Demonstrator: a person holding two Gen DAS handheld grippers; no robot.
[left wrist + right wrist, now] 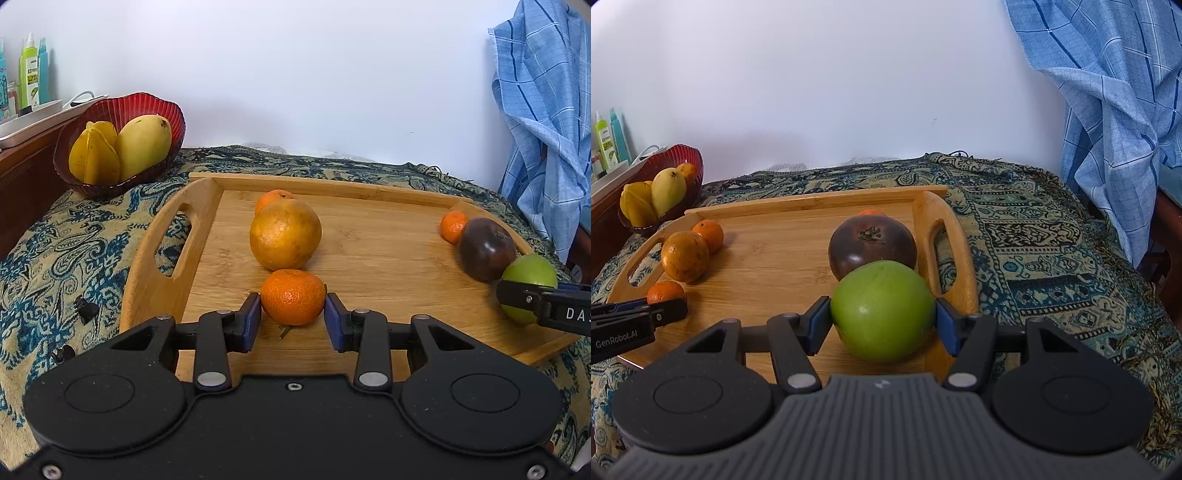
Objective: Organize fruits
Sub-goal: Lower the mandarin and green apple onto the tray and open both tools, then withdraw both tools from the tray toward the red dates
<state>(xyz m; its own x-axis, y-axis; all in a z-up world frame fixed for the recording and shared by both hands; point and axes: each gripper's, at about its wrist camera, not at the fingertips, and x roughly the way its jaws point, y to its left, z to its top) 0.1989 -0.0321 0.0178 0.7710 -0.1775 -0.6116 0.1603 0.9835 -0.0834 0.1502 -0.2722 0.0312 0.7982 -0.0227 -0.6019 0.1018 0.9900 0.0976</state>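
1. Patterned cloth [1052, 236] drapes the desk, and a wooden tray [207, 206] lies on it with the loose fruit; a red bowl [173, 110] at the far left already holds a mango [144, 144] and a starfruit [94, 155].
2. On the left, the tool [293, 314] is closed partway, its blue pads [253, 317] against both sides of a small mandarin [293, 295] that sits on the tray just in front of a big orange [284, 234].
3. On the right, the tool [882, 321] stands wider, pads pressed on a green apple [882, 310] near the tray's right handle, touching a dark round fruit [871, 243] behind it.
4. To do this well, I'd say lift each fruit straight up first (the neighbours could roll), keep the squeeze gentle, then carry them toward the bowl.
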